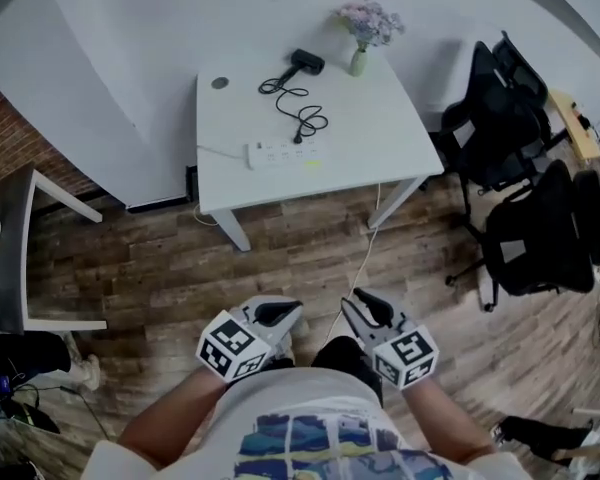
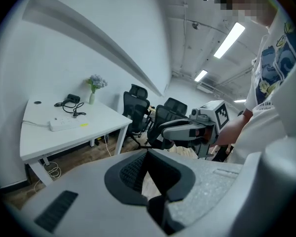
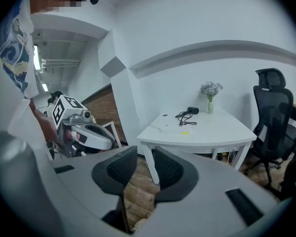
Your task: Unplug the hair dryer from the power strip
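Note:
Well ahead of me a white table (image 1: 380, 148) carries a black hair dryer (image 1: 306, 62) near its far edge. Its black cord (image 1: 298, 103) loops forward to a plug seated in the white power strip (image 1: 285, 152). Both grippers hang low in front of my body over the wooden floor, far short of the table. My left gripper (image 1: 285, 313) has its fingertips together with nothing between them (image 2: 148, 152). My right gripper (image 1: 365, 310) is open and holds nothing (image 3: 144, 154). The right gripper view also shows the hair dryer (image 3: 192, 110) and power strip (image 3: 175, 127), small and distant.
A vase of pale flowers (image 1: 365, 30) stands at the table's far right corner. Black office chairs (image 1: 525, 178) crowd the right side. A dark table with white legs (image 1: 25, 258) is at the left. A white cable (image 1: 365, 258) trails from the table down to the floor.

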`<state>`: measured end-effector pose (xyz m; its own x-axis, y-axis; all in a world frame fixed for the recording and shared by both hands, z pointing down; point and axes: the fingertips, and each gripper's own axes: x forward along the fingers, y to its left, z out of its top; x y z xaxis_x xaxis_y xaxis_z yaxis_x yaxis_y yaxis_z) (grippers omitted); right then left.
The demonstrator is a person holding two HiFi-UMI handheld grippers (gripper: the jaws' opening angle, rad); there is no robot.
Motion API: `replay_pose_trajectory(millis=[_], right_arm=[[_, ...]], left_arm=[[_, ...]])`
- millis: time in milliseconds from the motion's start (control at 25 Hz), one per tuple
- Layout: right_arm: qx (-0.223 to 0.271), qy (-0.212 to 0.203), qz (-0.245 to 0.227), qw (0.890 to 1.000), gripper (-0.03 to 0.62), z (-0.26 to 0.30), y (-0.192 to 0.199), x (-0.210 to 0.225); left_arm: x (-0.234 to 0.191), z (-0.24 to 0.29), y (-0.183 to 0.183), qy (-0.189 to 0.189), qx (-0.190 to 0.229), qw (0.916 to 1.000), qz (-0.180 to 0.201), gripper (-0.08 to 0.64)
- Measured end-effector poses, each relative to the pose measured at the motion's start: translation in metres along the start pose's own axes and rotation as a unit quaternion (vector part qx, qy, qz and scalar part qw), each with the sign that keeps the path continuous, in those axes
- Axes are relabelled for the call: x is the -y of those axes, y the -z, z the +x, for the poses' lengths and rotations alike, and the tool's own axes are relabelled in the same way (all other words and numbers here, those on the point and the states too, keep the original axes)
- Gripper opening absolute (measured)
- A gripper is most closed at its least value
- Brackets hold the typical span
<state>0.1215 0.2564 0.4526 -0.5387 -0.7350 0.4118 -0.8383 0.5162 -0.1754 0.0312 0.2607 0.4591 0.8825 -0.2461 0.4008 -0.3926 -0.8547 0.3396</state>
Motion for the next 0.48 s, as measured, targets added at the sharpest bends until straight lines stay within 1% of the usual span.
replay_pose_trajectory(millis=[120, 280, 400, 480], right_arm=[[-0.004, -0.004, 0.002, 1.000, 0.110, 0.017, -0.010, 0.013], [-0.005, -0.018, 0.009, 1.000, 0.106, 0.038, -0.019, 0.047], [-0.014, -0.043, 0.006, 0.999, 0.101, 0.058, -0.026, 0.071], [-0.021, -0.066, -0.006, 0.998, 0.101, 0.072, -0.035, 0.088]], left_arm=[[-0.022, 0.005, -0.009, -0.008, 0.004, 0.9999, -0.010, 0.002], [-0.049, 0.028, -0.023, -0.023, 0.002, 0.9995, -0.019, 0.002], [-0.073, 0.046, -0.035, -0.046, -0.002, 0.9986, -0.025, 0.002], [-0.089, 0.058, -0.047, -0.068, -0.003, 0.9971, -0.035, 0.002]])
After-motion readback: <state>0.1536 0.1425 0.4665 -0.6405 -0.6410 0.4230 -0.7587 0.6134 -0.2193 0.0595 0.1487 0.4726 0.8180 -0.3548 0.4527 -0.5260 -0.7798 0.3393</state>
